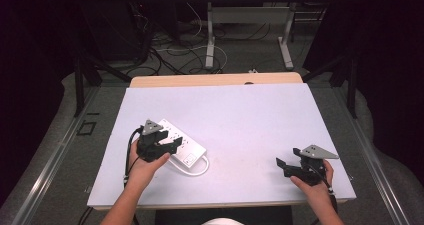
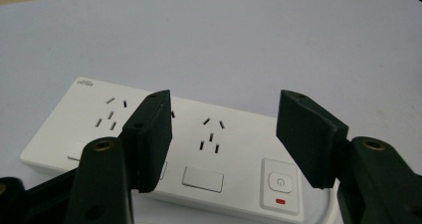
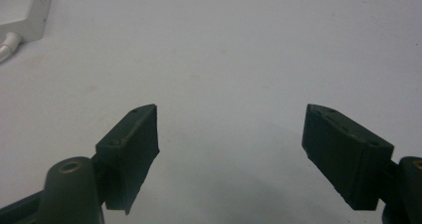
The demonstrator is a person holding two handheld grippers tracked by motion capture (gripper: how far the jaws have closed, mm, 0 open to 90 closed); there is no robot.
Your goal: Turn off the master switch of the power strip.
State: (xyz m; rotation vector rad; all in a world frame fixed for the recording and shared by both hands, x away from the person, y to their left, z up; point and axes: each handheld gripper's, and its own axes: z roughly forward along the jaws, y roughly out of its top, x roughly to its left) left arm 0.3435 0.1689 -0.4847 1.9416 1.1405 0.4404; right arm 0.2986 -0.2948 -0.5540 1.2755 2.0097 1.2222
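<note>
A white power strip (image 1: pixel 181 145) lies flat on the white table top (image 1: pixel 240 120), left of centre, its white cable (image 1: pixel 197 171) looping at the near end. In the left gripper view the power strip (image 2: pixel 209 134) shows several sockets, a power button with a red mark and a blank rocker. My left gripper (image 1: pixel 172 147) hovers just over the strip, open, its jaws either side of the middle socket in the left gripper view (image 2: pixel 224 137), nothing between them. My right gripper (image 1: pixel 282 166) rests low at the near right, open and empty (image 3: pixel 231 154).
The strip's corner (image 3: pixel 27 15) and cable end (image 3: pixel 7 45) sit at the top left of the right gripper view. A wooden edge (image 1: pixel 215 80) borders the far side of the table. Beyond it are desk legs (image 1: pixel 210 40) and floor cables (image 1: pixel 170 50).
</note>
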